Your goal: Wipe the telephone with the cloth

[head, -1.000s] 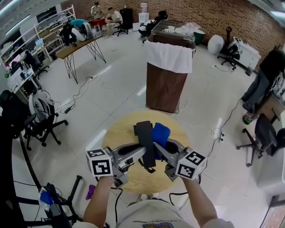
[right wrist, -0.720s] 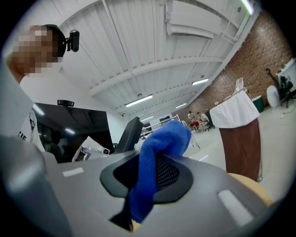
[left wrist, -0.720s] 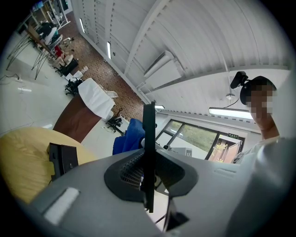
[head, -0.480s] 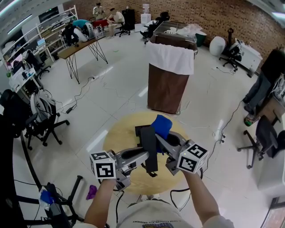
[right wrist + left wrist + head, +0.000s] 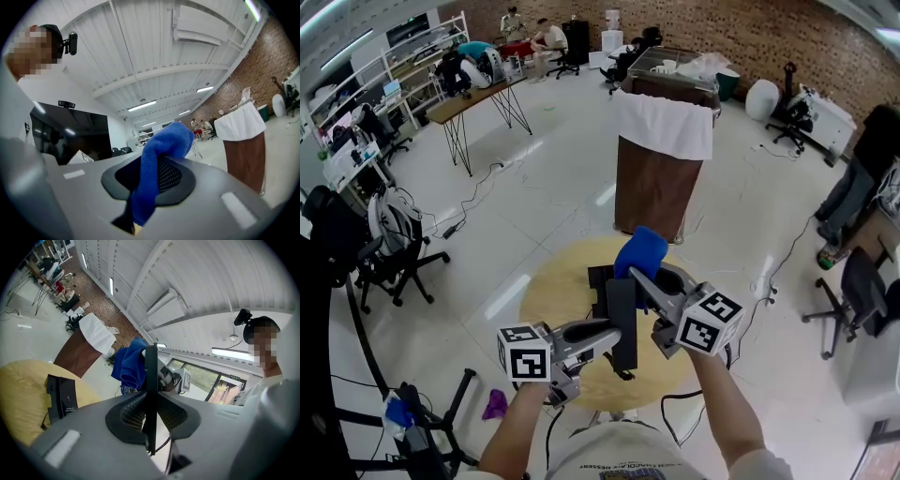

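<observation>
The left gripper (image 5: 609, 330) reaches in from 8 o'clock over the round wooden surface (image 5: 546, 286). Its fingers (image 5: 133, 411) are closed partway onto the black handset (image 5: 623, 305). In the left gripper view the handset (image 5: 151, 366) shows edge-on as a thin dark slab. It is pinched between the two ribbed pads and stands out well past the fingertips. From the head view it runs lengthwise from 12 to 6 o'clock, lifted clear of the wood, with a bit of cord hanging at its near end.

The right gripper (image 5: 642, 279) comes in from 4 o'clock, and its fingers (image 5: 174, 177) are clamped on the blue cloth (image 5: 164, 140). The cloth is squeezed between the pads. One fold bulges beyond the tips and a tail hangs down towards the camera.

From above, the bunched cloth (image 5: 639, 251) sits at about 1 o'clock from the handset, close to its far end. In the left gripper view the cloth (image 5: 131, 363) hangs just to the 9 o'clock side of the slab, but no view shows clearly whether the two touch.

The telephone base (image 5: 600, 279) lies flat on the surface at 11 o'clock from the handset, behind it and partly covered by it. In the left gripper view the base (image 5: 62, 397) rests on the yellowish wood, well off to the 9 o'clock side of the fingers.

Beyond the surface at 12 o'clock stands a brown bin (image 5: 656, 192) with a white liner folded over its rim.
</observation>
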`<move>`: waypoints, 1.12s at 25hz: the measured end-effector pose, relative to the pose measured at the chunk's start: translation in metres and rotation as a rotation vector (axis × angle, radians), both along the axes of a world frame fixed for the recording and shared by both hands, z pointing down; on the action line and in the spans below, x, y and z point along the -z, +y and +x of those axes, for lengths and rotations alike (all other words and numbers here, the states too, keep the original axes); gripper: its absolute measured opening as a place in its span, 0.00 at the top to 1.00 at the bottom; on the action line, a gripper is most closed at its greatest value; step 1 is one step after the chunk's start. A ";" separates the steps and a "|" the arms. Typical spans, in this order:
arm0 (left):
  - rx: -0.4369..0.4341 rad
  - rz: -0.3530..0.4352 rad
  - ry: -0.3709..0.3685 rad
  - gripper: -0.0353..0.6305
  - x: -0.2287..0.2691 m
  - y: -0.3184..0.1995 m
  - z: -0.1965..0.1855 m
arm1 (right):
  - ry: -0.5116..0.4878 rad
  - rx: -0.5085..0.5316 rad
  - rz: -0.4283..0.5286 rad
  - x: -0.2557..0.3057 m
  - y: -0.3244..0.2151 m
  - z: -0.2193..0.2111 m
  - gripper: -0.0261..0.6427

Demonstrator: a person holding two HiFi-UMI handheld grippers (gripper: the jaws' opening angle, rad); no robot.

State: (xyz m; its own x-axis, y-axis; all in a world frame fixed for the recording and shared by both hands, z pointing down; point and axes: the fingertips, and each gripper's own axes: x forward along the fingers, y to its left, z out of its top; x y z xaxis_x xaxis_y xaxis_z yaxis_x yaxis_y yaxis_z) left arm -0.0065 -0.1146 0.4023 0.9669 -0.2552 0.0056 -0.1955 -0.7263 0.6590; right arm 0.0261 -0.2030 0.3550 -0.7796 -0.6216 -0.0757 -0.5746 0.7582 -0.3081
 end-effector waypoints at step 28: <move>0.092 -0.044 0.021 0.86 -0.050 -0.027 -0.031 | 0.244 -0.273 0.207 0.005 0.048 0.022 0.86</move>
State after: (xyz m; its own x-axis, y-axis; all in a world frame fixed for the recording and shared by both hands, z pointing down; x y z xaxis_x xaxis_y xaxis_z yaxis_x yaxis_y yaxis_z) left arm -0.0370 -0.1413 0.4521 0.9395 -0.3426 -0.0018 -0.2454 -0.6763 0.6945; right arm 0.0480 -0.1547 0.3503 -0.5987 -0.7992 -0.0539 -0.8005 0.5994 0.0048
